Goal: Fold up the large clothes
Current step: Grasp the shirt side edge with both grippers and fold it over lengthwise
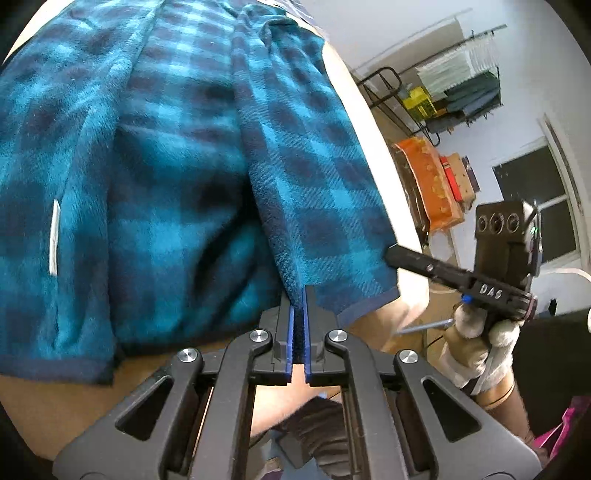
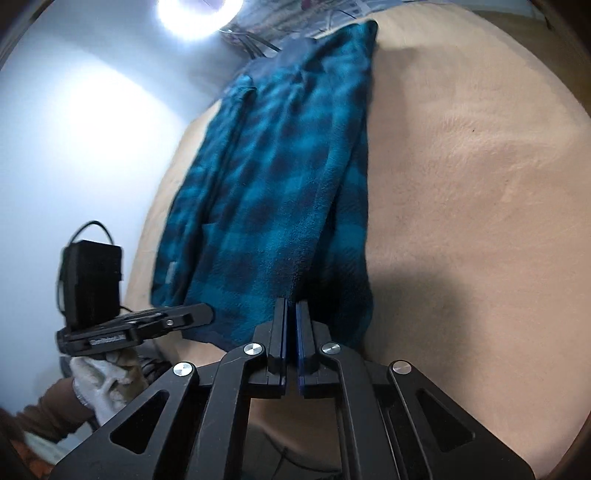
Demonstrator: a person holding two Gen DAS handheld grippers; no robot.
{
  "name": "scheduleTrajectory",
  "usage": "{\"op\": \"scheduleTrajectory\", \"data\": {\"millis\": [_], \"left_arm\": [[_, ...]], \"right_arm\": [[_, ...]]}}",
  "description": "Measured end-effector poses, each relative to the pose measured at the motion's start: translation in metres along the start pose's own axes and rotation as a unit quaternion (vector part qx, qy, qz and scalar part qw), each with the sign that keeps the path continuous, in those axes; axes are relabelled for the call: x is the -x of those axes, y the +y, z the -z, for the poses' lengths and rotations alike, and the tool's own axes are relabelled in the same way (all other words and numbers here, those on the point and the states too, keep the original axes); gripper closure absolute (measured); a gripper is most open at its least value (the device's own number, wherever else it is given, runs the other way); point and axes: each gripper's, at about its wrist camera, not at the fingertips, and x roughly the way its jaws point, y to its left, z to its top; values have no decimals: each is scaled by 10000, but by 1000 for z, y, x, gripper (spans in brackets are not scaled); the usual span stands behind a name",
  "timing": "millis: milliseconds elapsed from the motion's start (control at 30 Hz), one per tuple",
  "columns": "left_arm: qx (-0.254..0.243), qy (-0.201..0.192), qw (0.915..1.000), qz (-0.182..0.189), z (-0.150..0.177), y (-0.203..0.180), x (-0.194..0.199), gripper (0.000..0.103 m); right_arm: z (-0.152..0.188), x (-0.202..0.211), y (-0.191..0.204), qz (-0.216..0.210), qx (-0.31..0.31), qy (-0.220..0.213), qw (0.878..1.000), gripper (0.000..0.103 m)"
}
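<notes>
A teal and navy plaid fleece garment (image 1: 177, 155) lies on a tan bed surface (image 1: 369, 122), partly folded lengthwise, with a white tag (image 1: 54, 236) on its left part. My left gripper (image 1: 299, 291) is shut on a fold near the garment's hem. In the right wrist view the garment (image 2: 280, 177) stretches away from me, and my right gripper (image 2: 291, 301) is shut on its near hem. The right gripper (image 1: 397, 254) also shows in the left wrist view, at the garment's right corner. The left gripper (image 2: 207, 314) shows in the right wrist view at the hem's left.
The tan bed (image 2: 461, 184) spreads wide to the right of the garment. A rack with stacked items (image 1: 461, 92), an orange bag (image 1: 432, 181) and a window (image 1: 535, 206) stand beyond the bed. A bright ring light (image 2: 199, 14) shines above.
</notes>
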Motion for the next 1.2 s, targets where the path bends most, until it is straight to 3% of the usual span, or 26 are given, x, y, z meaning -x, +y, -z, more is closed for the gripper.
{"op": "scheduleTrajectory", "data": {"millis": [167, 367, 467, 533, 567, 767, 800, 867, 900, 933, 1100, 1200], "left_arm": [[-217, 165, 9990, -367, 0, 5, -17, 102], [-550, -102, 9973, -479, 5, -9, 12, 102], [-844, -474, 9934, -621, 13, -21, 32, 102], [-1057, -687, 9891, -756, 14, -29, 39, 102], [-1158, -754, 9872, -795, 13, -33, 40, 102], [-1317, -716, 9858, -751, -1, -43, 16, 102], [-1320, -667, 9863, -731, -3, -44, 10, 102], [-1374, -437, 9865, -778, -3, -41, -9, 102], [-1397, -372, 9855, -887, -1, -39, -17, 102], [-1393, -284, 9851, -970, 2, -34, -24, 102], [-1233, -150, 9873, -993, 3, -26, -30, 102], [-858, -373, 9939, -592, -1, -30, 2, 102]], "right_arm": [[7, -13, -9, 542, 48, 128, 9984, 100], [11, -22, -7, 639, 265, 93, 9976, 99], [15, -2, -5, 432, 314, -213, 9983, 79], [14, 8, -10, 365, 255, -524, 9976, 47], [13, 10, -14, 371, 175, -656, 9970, 45], [3, -16, -37, 168, -301, -543, 9979, 45], [4, -19, -37, 132, -307, -481, 9983, 50], [5, -24, -36, 82, -272, -307, 9991, 70], [6, -30, -32, 105, -223, -163, 9996, 87], [6, -32, -31, 169, -188, -84, 9996, 91], [-3, -37, -18, 471, -185, 42, 9987, 96], [-10, -37, -3, 725, -30, 92, 9973, 96]]}}
